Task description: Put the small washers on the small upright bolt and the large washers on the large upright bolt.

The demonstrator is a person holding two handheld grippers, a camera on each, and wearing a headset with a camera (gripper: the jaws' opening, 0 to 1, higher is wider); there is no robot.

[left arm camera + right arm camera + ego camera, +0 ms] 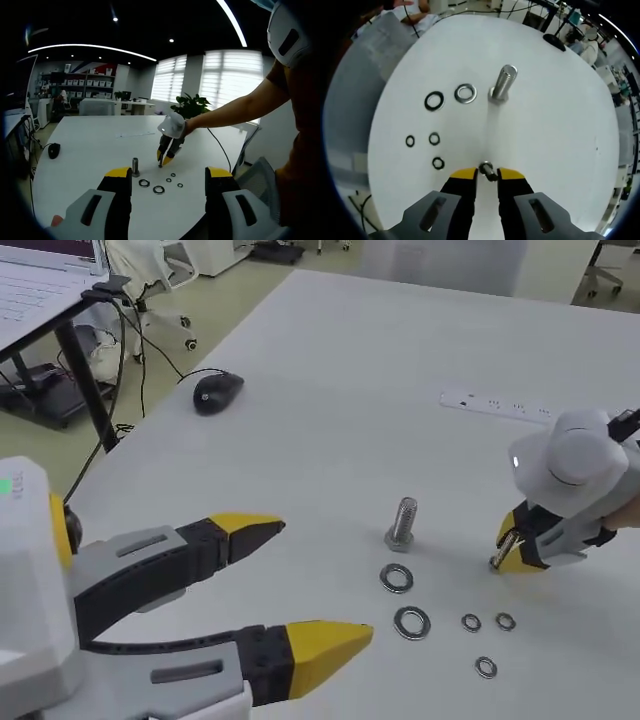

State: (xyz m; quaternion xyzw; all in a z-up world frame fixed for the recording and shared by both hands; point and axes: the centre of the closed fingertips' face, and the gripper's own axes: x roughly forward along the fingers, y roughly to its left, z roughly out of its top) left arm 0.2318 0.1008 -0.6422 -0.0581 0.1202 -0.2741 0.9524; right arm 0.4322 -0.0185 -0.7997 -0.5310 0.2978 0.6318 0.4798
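Yellow-tipped right gripper point(516, 551) clamps the small bolt point(486, 169), near the large bolt point(402, 523). Seat its head flat, keep it vertical, then release slowly. Left gripper point(328, 582) spread, idle.

**Yellow tips and silver metal on a white table**

The table point(330, 390) is plain white. The left gripper point(325, 582) and the right gripper point(505, 558) both have yellow tips, black behind them and pale grey bodies. The right one also has a white rounded housing. The large bolt point(402, 523), small bolt point(487, 170), large washers point(397, 578) and small washers point(471, 622) are silver-grey. Far left is a black mouse point(217, 392), and far right a white power strip point(495, 406).
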